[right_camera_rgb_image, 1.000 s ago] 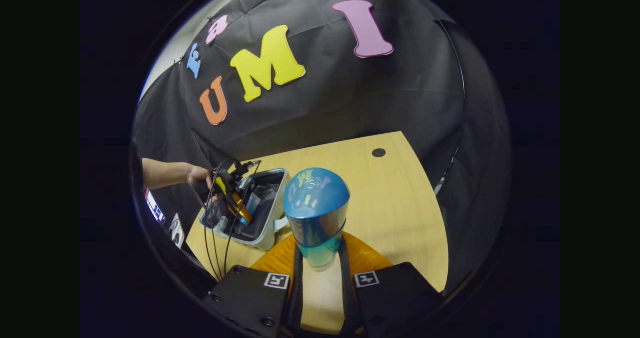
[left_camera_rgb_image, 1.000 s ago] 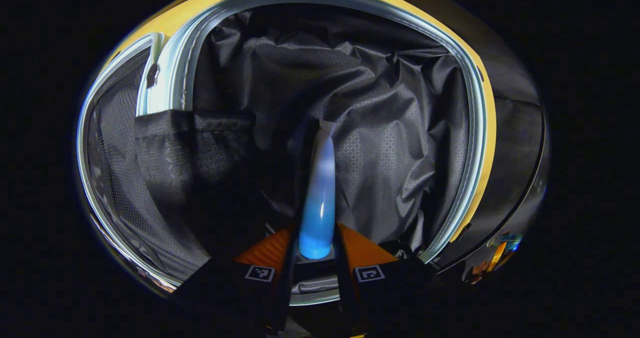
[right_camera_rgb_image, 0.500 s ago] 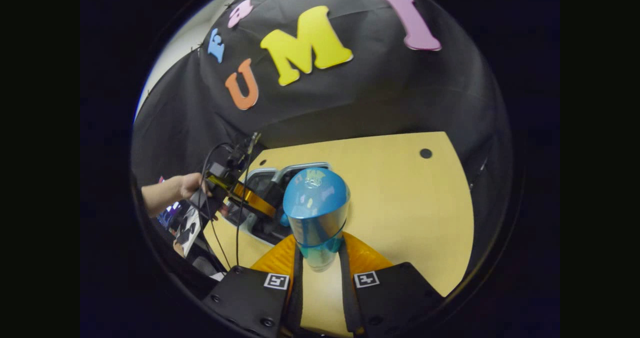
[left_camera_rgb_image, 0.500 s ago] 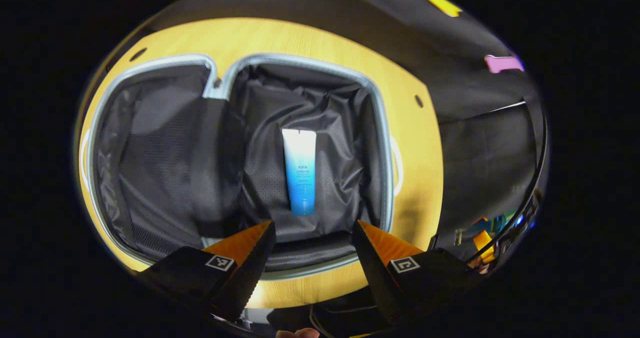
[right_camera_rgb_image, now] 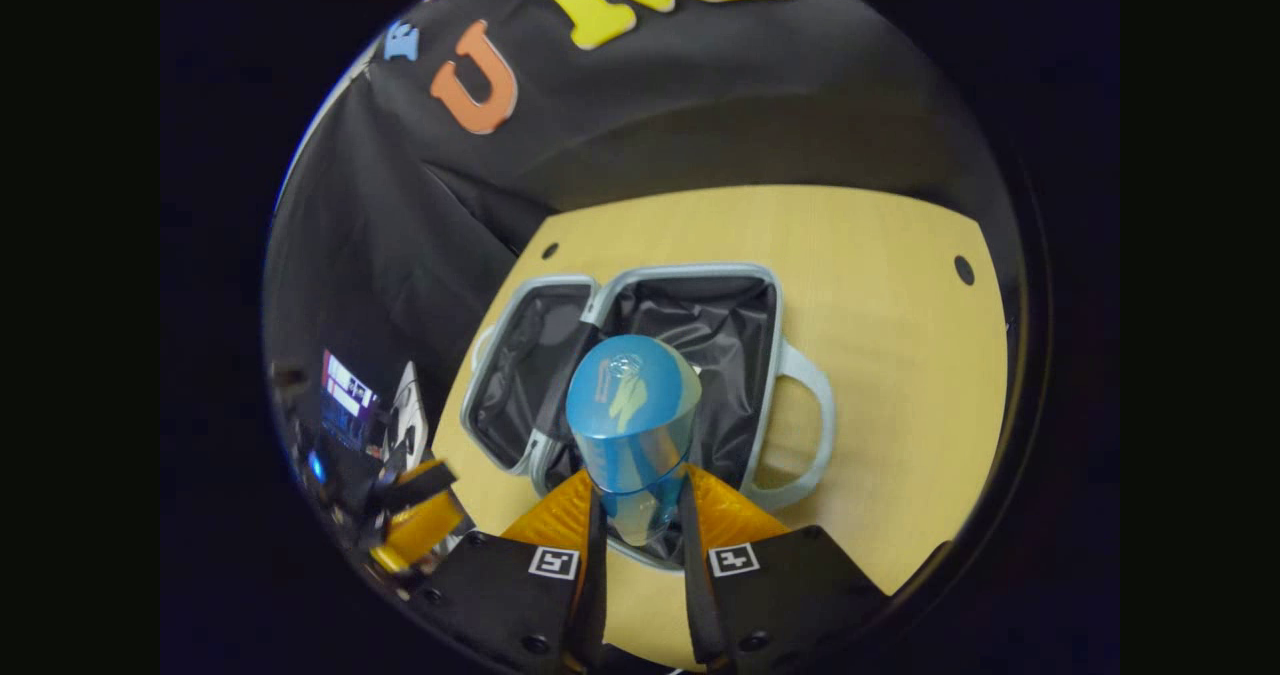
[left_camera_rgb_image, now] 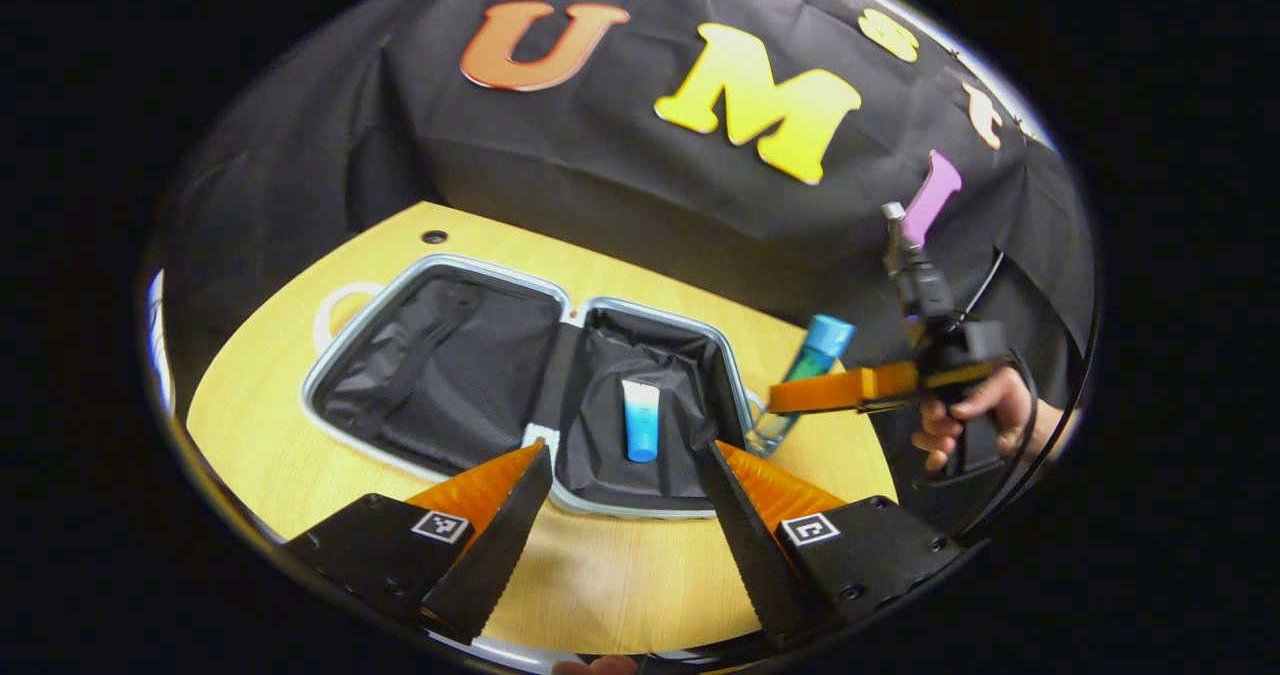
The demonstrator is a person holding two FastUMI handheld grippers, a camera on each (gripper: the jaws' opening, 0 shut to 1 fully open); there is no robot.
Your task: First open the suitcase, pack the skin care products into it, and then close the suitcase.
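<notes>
The suitcase lies open and flat on the tabletop, both halves lined in black fabric. A tube rests in the half nearer the tabletop's right edge, cap end toward the front edge. The left claw is spread wide and holds nothing; it hangs above the front edge of the tabletop, pointing at the suitcase. The right claw is pressed against a bottle with a blue cap, pinching it between both fingers, tilted above the open suitcase. In the left gripper view, a hand grips the right claw's handle beyond the right edge of the tabletop.
</notes>
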